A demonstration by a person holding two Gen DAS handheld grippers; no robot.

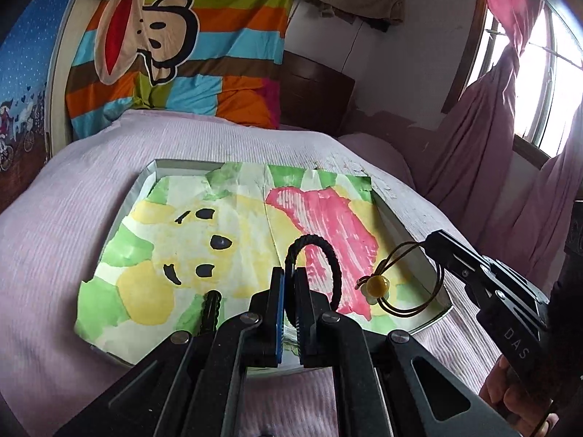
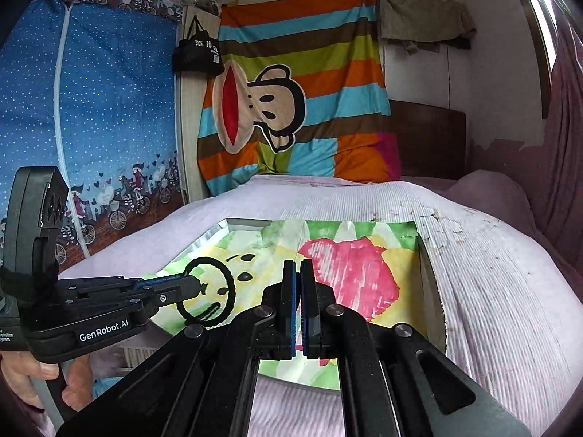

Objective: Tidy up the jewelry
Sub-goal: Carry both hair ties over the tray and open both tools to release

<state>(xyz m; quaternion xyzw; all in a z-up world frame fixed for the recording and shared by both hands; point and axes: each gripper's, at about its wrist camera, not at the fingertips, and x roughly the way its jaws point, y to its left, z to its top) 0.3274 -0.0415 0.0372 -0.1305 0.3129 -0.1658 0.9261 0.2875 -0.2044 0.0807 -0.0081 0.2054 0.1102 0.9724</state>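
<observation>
Black braided cord is seen closest to the lens: a black hair tie (image 1: 316, 255) is pinched between the closed jaws of the left gripper (image 1: 289, 284), its loop standing up and arching to the right above the fingertips. Just to its right, a thin brown elastic with a yellow bead (image 1: 379, 286) is held clamped at the tips of the right gripper (image 1: 431, 244), the bead and both loops hanging down over the tray's right edge. Below both, a shallow tray (image 1: 145, 178) lined with a painted paper sheet (image 1: 233, 233) is laid on the pink bedspread (image 1: 255, 142); a dark hair clip (image 1: 210, 309) is left on the sheet near the front left corner. Both ties are judged to be held above the tray rather than resting in it, so each release would be made straight downward. Farther off, a striped cartoon-monkey cloth (image 1: 175, 47) is hung against the wall.
</observation>
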